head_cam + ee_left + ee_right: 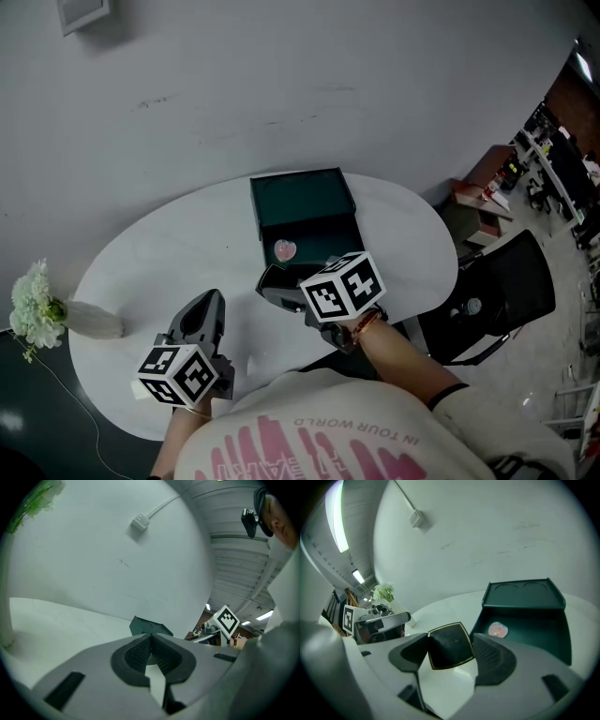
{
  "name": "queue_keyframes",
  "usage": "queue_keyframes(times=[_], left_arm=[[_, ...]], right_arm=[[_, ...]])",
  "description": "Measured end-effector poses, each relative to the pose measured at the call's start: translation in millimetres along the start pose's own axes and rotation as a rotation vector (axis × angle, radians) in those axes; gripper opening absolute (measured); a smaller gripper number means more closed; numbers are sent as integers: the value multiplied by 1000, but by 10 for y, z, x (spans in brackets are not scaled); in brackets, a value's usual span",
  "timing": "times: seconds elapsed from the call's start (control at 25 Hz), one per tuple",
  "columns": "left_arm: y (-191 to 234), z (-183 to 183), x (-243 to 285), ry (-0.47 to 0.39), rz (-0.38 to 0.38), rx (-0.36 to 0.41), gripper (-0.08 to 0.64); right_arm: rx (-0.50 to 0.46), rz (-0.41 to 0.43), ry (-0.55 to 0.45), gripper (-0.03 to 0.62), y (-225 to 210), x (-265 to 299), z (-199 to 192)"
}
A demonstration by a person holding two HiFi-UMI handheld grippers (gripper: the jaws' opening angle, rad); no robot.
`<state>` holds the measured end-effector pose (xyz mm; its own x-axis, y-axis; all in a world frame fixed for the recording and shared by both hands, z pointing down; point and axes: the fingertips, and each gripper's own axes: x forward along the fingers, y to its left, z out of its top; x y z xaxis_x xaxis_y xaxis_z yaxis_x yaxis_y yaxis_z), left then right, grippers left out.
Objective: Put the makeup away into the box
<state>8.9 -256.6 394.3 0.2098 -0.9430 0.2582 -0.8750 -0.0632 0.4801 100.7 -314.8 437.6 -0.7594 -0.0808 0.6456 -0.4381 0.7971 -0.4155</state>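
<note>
Right gripper (451, 651) pinches a black square compact w/ thin gold edging (449, 645) across its width, so the jaws stand wide w/ a pad on each side. The lid face tilts up toward the camera. Prob. held this way so it can go flat into the box. It hangs over the white oval table (169, 253), just short of the box's front edge.

Left gripper (151, 656) has its jaws pressed together on nothing, parked off to the side, apparently just out of the way.

Beyond sits the dark green open box (534, 625), lid thrown back. One small pink item (498, 629) lies on its floor near the left side, w/ bare room beside it for the compact.

Hard to tell:
- Head view: marker cube covers most of the compact.
- Pink item is too small to identify; heart- or apple-shaped.
- Left gripper view catches only a corner of the box.
</note>
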Motion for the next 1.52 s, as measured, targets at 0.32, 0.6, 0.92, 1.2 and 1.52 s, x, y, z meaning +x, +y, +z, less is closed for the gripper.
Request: queue_keyframes(times=[0.32,0.6,0.92,1.2,1.52], left_arm=[[-189,-38,251,-39,45,-21,2],[-184,-145,293,-39,94,-36,2],[-55,-307,241,-31,145,-72,2],[66,-262,190,-39,182,-69,2],[147,-204,131,-52,220,-74,2]], right_arm=[[-29,-9,9,307,-492,-254,45],[4,-31,9,307,-925,-315,14],[13,-96,23,307,-1328,-346,30],[-12,-156,77,307,-1581,-325,45],[-76,-201,180,307,-1730,-212,-17]])
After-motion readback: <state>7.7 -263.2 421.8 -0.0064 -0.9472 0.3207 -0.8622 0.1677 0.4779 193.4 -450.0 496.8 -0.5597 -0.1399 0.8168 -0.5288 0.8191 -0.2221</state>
